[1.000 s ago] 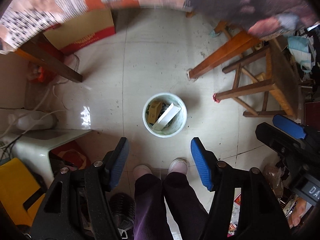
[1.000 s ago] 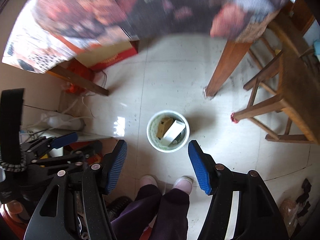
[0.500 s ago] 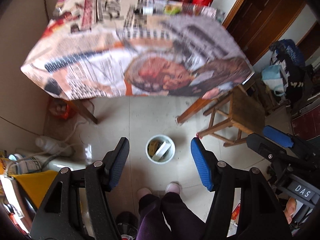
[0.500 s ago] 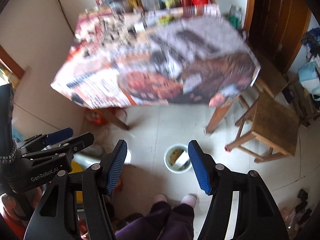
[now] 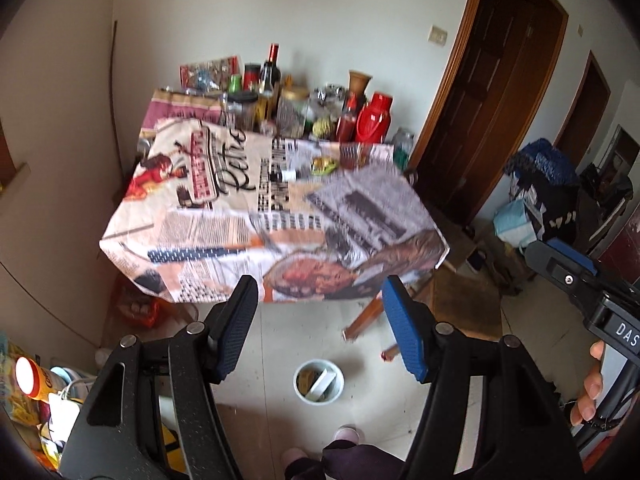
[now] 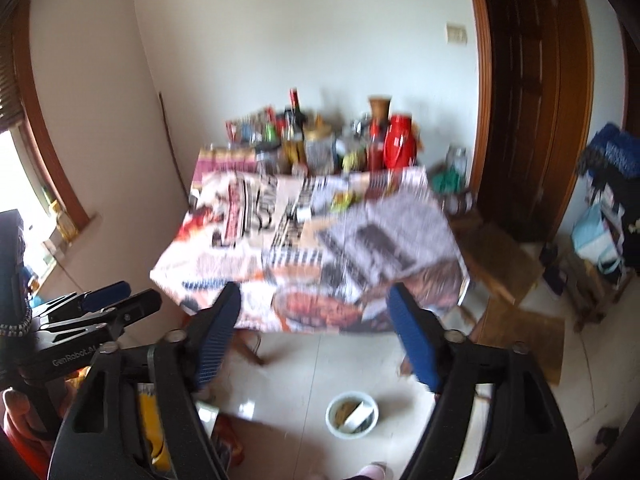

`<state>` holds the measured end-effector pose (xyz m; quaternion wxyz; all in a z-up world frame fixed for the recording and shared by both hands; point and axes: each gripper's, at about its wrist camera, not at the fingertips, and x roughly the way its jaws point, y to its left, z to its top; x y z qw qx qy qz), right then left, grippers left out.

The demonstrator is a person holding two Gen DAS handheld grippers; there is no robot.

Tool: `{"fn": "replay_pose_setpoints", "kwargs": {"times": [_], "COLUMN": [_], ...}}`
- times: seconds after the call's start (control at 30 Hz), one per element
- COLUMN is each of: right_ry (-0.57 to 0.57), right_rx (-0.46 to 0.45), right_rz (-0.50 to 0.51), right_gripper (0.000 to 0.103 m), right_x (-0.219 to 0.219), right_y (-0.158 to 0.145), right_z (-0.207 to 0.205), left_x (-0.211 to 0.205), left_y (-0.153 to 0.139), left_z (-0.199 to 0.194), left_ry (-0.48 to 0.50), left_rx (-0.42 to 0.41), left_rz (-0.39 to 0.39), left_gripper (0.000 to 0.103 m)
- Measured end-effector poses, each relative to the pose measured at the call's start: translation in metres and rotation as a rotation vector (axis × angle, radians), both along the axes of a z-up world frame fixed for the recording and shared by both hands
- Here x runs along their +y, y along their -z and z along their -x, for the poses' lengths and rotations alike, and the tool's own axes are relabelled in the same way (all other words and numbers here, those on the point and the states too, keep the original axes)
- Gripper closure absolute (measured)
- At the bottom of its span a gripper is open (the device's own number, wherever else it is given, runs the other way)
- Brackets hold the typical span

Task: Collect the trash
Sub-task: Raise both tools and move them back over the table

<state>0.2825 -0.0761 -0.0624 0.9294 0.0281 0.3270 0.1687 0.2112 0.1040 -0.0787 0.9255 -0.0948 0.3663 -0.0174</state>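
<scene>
While raised above the floor and angled down toward the table [image 5: 256, 216], left gripper [image 5: 316, 328] and right gripper [image 6: 316, 332] both empty, jaws opening wide with nothing between the pads. Small white bin [image 5: 319, 381] on the tiled floor below and between the fingers, just ahead of the person's feet [image 5: 348, 434], already holding a white box and yellowish scraps; placed low and central, probably for easy dropping. Bottles and jars [image 5: 304, 108] crowded at the table's far edge; small items [image 5: 324, 165] on the patterned cloth, possibly the next trash, too blurred to tell.
</scene>
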Motion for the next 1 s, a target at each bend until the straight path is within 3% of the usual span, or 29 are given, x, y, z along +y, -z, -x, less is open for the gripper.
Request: {"fn": "replay_pose_setpoints", "kwargs": {"times": [0.13,0.23,0.5,0.77,1.0], "right_ry": [0.021,0.023,-0.029,-0.109,-0.170], "right_rx": [-0.063,-0.068,-0.073,-0.098,-0.053], "right_rz": [-0.009,-0.031,-0.041,-0.036,-0.017], "right_gripper": [0.009,0.007,0.007,0.007,0.007], "right_x": [-0.008,-0.014,-0.031,-0.051,-0.057], "right_y": [-0.011,-0.012,-0.012,-0.027,-0.016], "right_z": [-0.010,-0.027,-0.108,-0.172,-0.221], "left_x": [-0.002,-0.007,-0.028,-0.053,-0.058], "left_y": [-0.019,-0.023,-0.019,-0.038,-0.021], "left_z": [-0.010,-0.027,-0.104,-0.188,-0.231], "left_ry": [-0.016,-0.030,-0.056,-0.118,-0.175], "left_rx": [-0.062,-0.080,-0.064,-0.090,-0.026], "left_rz": [-0.018,-0.032,-0.046,-0.023,-0.010], "left_gripper": [0.026,0.015,0.015,0.015,0.015]}}
